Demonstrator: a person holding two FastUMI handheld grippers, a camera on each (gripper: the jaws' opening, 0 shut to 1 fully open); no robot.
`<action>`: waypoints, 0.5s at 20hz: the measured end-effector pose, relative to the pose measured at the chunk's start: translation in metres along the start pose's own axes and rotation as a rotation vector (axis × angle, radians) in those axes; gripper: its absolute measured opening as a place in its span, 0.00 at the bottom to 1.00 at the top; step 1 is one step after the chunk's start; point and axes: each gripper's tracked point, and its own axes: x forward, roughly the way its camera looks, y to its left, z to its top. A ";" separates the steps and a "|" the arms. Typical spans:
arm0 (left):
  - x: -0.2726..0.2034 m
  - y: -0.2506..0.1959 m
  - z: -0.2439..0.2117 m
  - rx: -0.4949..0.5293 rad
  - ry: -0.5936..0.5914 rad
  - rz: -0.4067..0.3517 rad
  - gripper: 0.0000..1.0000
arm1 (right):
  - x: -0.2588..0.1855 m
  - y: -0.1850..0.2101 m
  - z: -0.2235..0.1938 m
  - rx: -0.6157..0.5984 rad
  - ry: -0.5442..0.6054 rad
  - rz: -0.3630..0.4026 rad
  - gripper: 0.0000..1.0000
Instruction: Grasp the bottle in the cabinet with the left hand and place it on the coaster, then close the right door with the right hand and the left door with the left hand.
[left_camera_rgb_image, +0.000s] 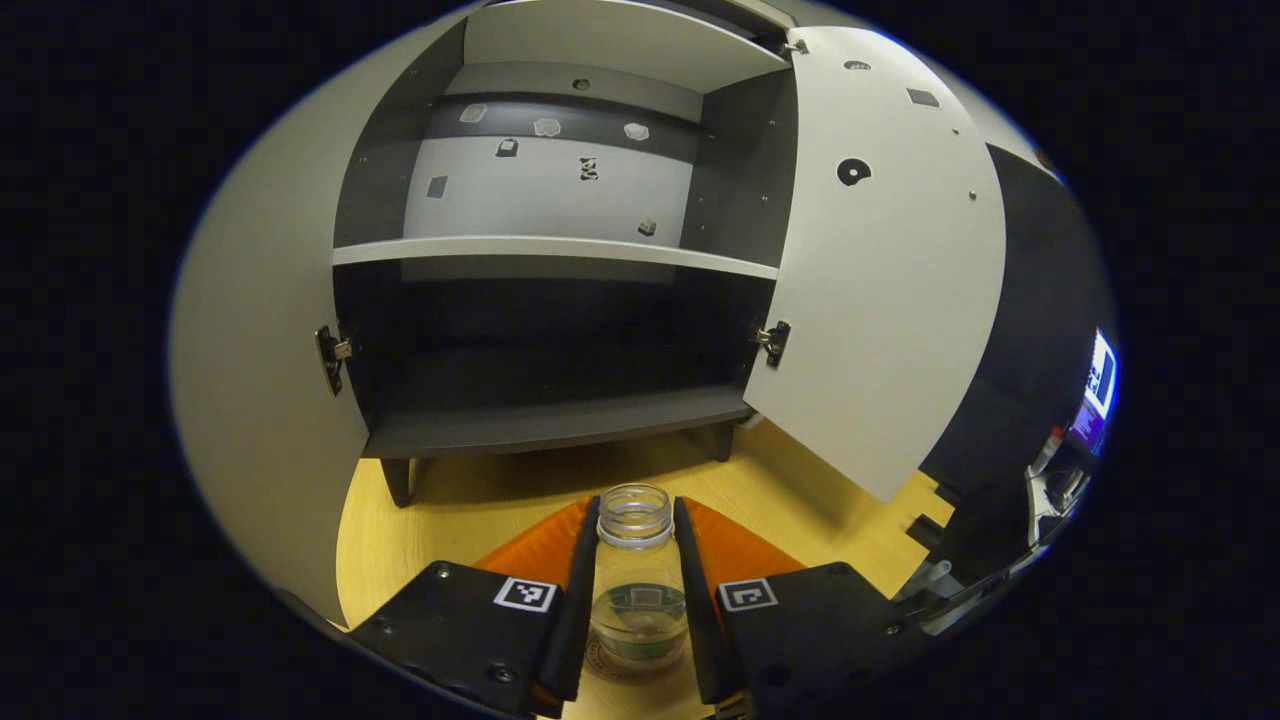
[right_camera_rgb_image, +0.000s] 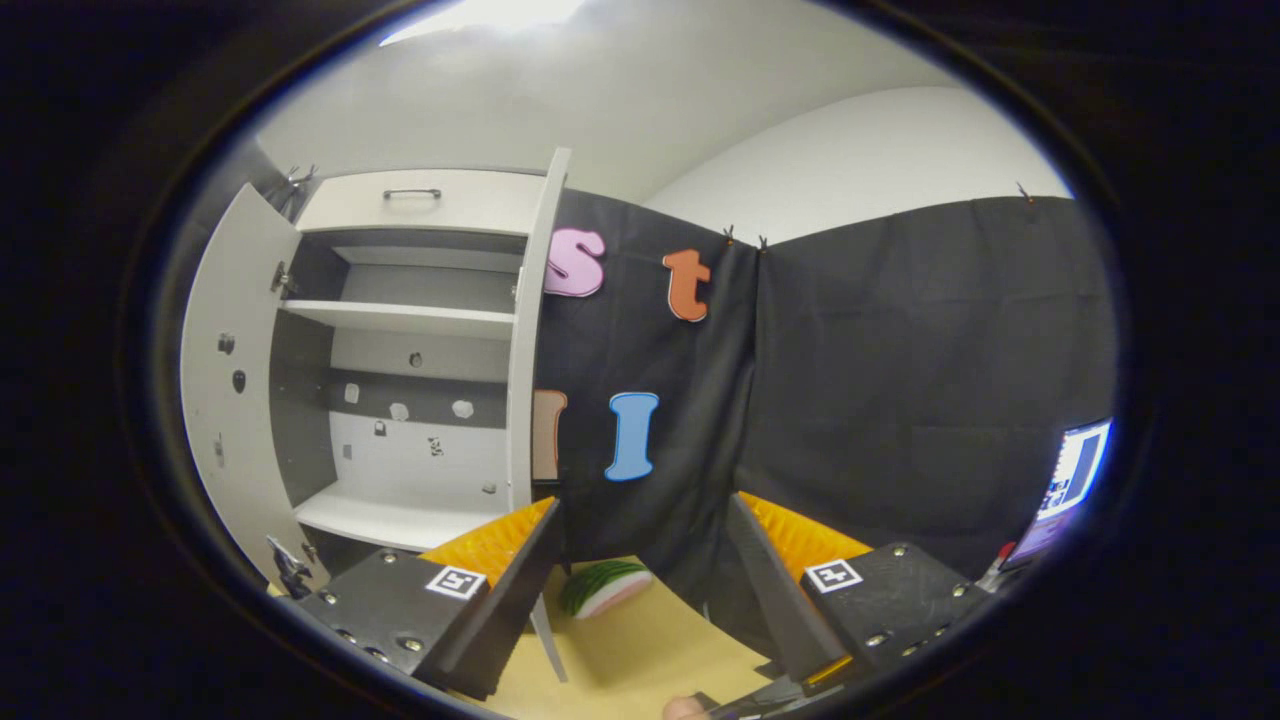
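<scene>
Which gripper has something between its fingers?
The left gripper: its fingers flank the clear bottle, which is over the coaster. The right gripper is open with nothing between its fingers.

The clear, lidless bottle (left_camera_rgb_image: 635, 575) stands upright on the coaster (left_camera_rgb_image: 612, 668) (both cabinet doors (left_camera_rgb_image: 885, 270) open).

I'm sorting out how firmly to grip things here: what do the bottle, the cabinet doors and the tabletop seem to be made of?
Bottle: clear and glossy, with a threaded neck; glass or hard plastic, which one is open. Cabinet doors: flat matt white board, probably laminated, on metal hinges. Tabletop: pale yellow, smooth, wood-look, likely a laminate. The left gripper fingers stand on either side of the bottle.
</scene>
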 end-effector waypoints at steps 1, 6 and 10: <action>-0.001 0.000 -0.002 0.007 -0.001 0.002 0.48 | 0.001 0.000 0.000 0.000 0.001 0.000 0.97; -0.003 -0.001 -0.004 0.004 -0.053 0.017 0.45 | 0.003 0.003 -0.003 -0.008 0.008 0.007 1.00; -0.008 -0.001 -0.005 0.011 -0.058 0.025 0.46 | 0.004 0.005 -0.008 -0.009 0.021 0.014 1.00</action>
